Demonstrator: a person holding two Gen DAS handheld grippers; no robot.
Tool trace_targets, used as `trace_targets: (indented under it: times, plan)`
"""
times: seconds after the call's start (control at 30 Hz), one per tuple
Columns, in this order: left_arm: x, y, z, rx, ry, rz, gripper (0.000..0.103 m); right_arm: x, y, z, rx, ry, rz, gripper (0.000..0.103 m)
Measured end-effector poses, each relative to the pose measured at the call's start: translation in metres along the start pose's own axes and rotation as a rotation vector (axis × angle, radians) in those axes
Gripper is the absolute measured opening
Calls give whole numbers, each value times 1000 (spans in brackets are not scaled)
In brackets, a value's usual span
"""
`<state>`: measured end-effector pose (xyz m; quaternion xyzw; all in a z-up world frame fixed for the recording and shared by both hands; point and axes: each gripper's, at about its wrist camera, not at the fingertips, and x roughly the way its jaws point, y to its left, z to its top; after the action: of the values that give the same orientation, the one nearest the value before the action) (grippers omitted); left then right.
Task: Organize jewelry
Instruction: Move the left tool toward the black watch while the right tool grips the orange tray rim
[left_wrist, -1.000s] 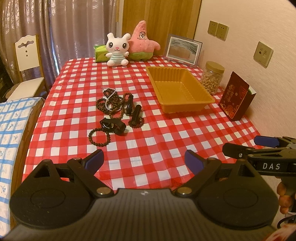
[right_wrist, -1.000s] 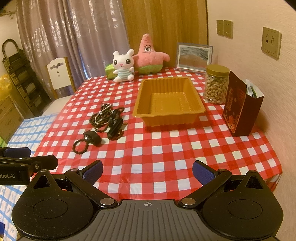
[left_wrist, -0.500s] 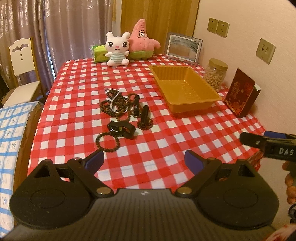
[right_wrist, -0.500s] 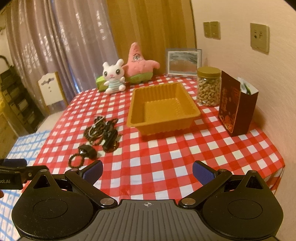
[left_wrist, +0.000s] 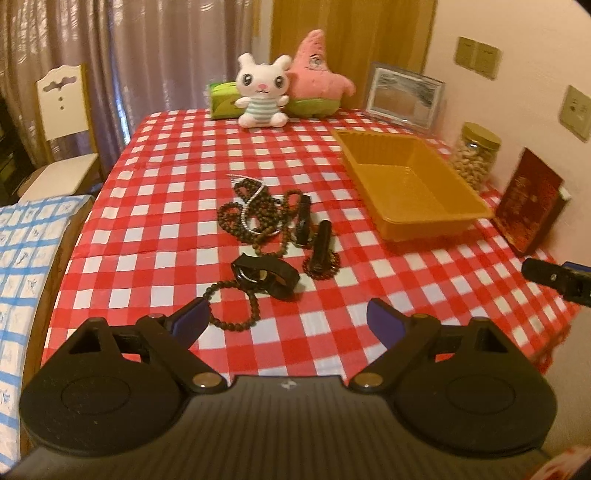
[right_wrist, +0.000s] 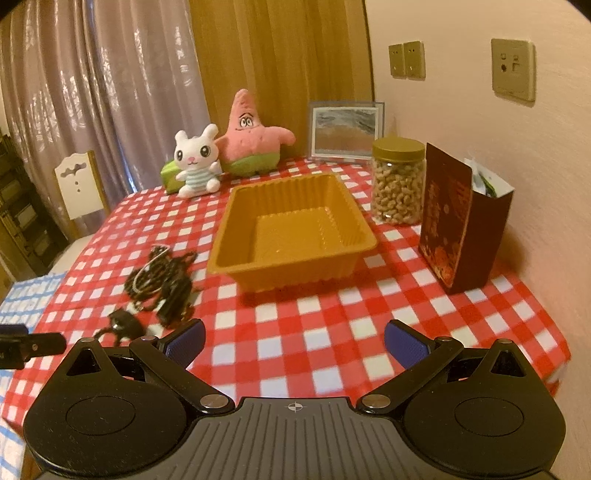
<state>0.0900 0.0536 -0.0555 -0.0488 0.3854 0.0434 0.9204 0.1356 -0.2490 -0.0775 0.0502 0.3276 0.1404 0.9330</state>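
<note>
both the left gripper (left_wrist: 286, 319) and right gripper (right_wrist: 294, 338) hover wide apart and empty over the checked cloth's near edge, since the jewelry pile (left_wrist: 271, 229) lies loose just left of the empty orange tray (right_wrist: 295, 254), apparently its destination.

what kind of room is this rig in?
Likely a home dining area: a table with a checked tablecloth, plush toys, a wooden chair by curtains, and a snack jar.
</note>
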Motion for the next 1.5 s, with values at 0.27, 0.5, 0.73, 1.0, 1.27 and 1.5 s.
trace_targets:
  times: [0.27, 0.5, 0.73, 1.0, 1.27, 1.5]
  plan:
    - [53, 4, 12, -68, 4, 93, 87, 67, -35, 20, 1, -80, -19, 90]
    - [83, 8, 19, -119, 5, 133, 86, 118, -62, 30, 87, -140, -87, 77]
    - [100, 10, 22, -154, 15, 173, 86, 149, -77, 34, 176, -168, -96, 61]
    - [110, 10, 21, -169, 20, 205, 85, 183, -85, 38, 219, -164, -85, 49]
    - [112, 8, 16, -182, 23, 225, 85, 192, -85, 39, 195, -165, -52, 17]
    - [109, 4, 11, -188, 32, 229, 83, 187, -85, 45, 128, -147, -46, 9]
